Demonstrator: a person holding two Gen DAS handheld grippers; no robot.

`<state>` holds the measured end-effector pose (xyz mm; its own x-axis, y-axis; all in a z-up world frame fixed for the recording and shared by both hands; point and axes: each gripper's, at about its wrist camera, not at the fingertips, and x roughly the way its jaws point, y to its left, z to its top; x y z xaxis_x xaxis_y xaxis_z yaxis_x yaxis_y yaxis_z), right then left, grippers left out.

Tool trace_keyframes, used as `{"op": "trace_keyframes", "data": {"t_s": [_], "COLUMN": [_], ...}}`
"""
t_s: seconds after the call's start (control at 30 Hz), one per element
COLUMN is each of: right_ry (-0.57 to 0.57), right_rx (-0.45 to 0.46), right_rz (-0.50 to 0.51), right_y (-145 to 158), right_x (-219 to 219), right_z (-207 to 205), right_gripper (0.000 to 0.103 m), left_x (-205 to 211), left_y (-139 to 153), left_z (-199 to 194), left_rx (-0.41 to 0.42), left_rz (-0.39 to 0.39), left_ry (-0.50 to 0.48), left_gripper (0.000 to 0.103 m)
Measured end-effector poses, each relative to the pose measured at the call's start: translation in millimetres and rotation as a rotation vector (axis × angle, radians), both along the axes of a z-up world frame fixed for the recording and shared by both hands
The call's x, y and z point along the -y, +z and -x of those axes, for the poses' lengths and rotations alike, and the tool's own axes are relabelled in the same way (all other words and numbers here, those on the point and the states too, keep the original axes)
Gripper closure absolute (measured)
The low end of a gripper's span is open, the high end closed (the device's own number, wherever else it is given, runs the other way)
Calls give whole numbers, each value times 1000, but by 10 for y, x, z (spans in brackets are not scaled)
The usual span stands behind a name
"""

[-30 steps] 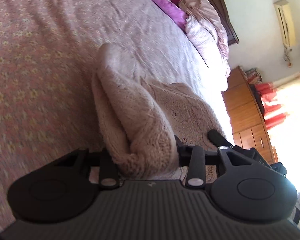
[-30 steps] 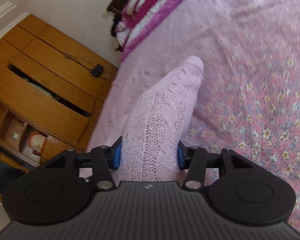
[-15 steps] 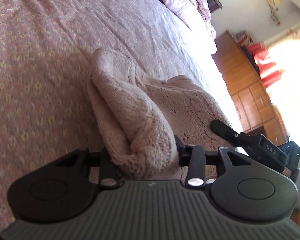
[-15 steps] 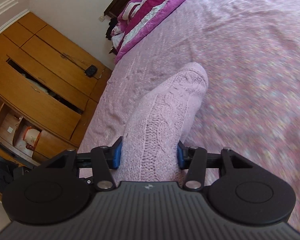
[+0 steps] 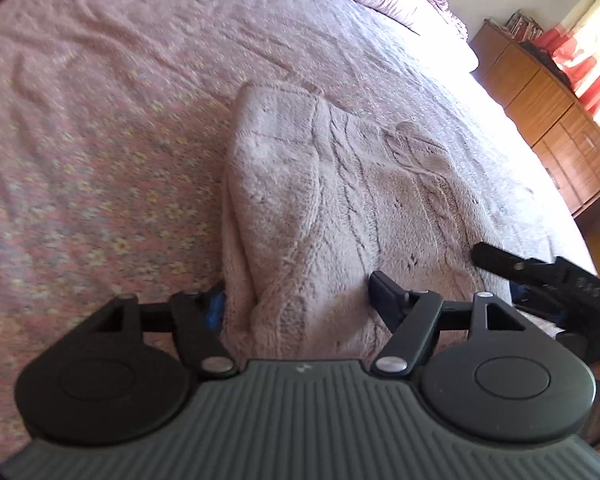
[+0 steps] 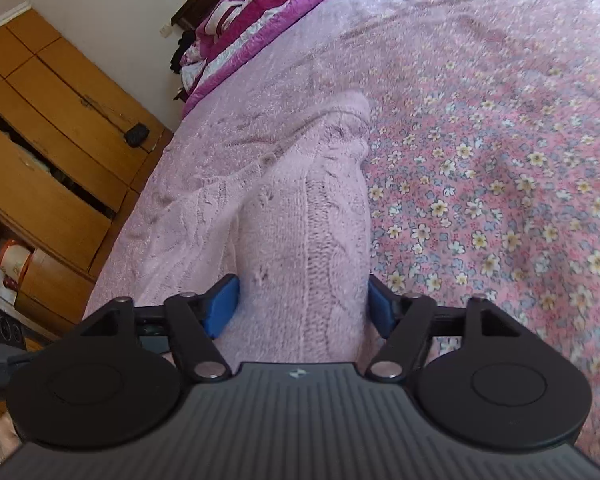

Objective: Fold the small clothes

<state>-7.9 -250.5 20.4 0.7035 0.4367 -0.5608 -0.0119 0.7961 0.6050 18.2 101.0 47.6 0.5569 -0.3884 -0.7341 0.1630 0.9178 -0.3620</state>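
I've got a pink knitted sweater [image 5: 332,200] lying on the floral bedspread [image 5: 100,168], and I'm working its near edge from both sides. My left gripper [image 5: 300,300] sits over a doubled-up ridge of knit, but the fingers stand wide, and the right-hand one looks clear of the wool, so I'd call this hand let go rather than pinching. The fold it straddles lies flat on the garment, which suggests the flap is laid where I want it.

My right gripper [image 6: 302,304] is a different story: blue pads [image 6: 222,306] press in on either side of a thick roll of sweater [image 6: 312,216], so that hand grips the knit. The roll runs away from me toward a rounded end resting on the bedspread [image 6: 500,184].

In the left view I can see the right gripper [image 5: 540,276] low at the sweater's far edge, close to the cloth.

My read: one side is folded in, the other is in hand. The knit is soft and bulky, so it may spring open once freed.
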Motion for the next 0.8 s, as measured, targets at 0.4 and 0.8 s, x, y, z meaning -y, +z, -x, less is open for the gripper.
{"op": "trace_keyframes", "data": {"t_s": [0.4, 0.8], "right_ry": [-4, 17], "right_rx": [134, 77], "right_rz": [232, 413], "right_y": [155, -138], "right_x": [-282, -587], "right_z": [750, 993], "right_gripper": [3, 0], "left_x": [203, 507], "left_y": [103, -133], "left_z": [766, 906], "left_rx": [141, 153], "left_rz": [-262, -357], "left_ry": [64, 103], "left_gripper": [15, 10]}}
